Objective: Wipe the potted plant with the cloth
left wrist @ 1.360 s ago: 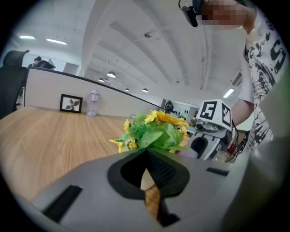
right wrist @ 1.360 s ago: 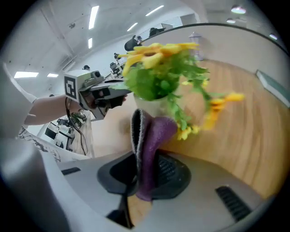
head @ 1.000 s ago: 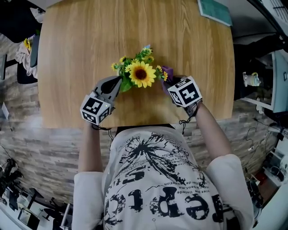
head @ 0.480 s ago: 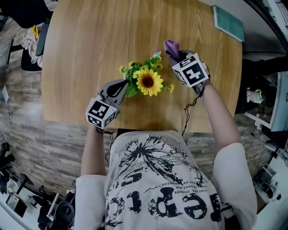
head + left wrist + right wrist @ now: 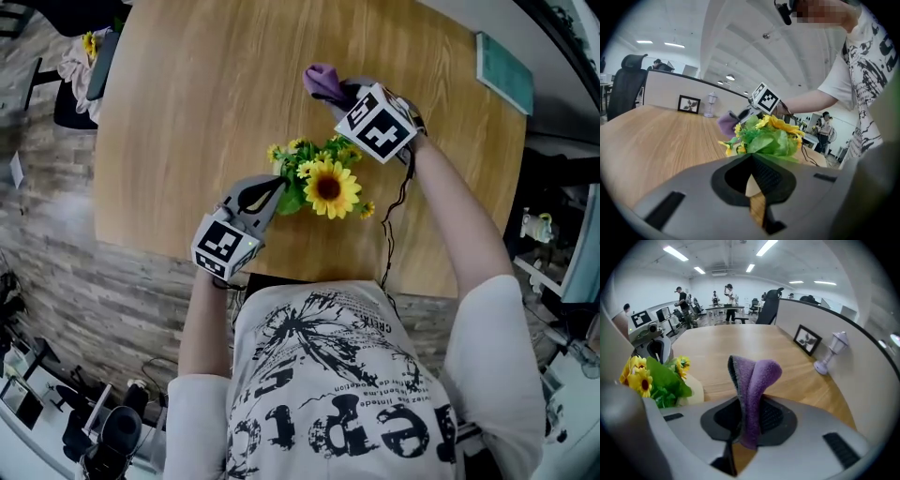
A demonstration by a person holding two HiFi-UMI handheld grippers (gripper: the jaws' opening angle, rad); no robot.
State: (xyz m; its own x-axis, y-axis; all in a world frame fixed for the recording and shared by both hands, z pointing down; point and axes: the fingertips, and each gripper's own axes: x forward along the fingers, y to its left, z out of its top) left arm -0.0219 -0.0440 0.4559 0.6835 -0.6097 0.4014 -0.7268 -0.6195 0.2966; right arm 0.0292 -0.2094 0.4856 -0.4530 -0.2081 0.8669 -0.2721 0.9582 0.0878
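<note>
Right gripper (image 5: 343, 90) is pinching the soft, floppy cloth (image 5: 321, 80) at twelve o'clock of the mid-table plant (image 5: 328, 187); left gripper (image 5: 278, 182), jaws together, is sitting at its nine o'clock. Probably light, tippy, flimsy petals: I'm favouring steadying the pot (image 5: 696, 389)

Bright ceiling light, fisheye-warped edges

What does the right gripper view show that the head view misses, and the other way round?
Only the right gripper view shows the framed picture and small white lamp by the partition, plus the office with people behind. Only the head view shows the person's printed shirt and the teal book near the table's far corner. Both show the purple cloth pinched in the right gripper, the potted plant and the wooden table.
</note>
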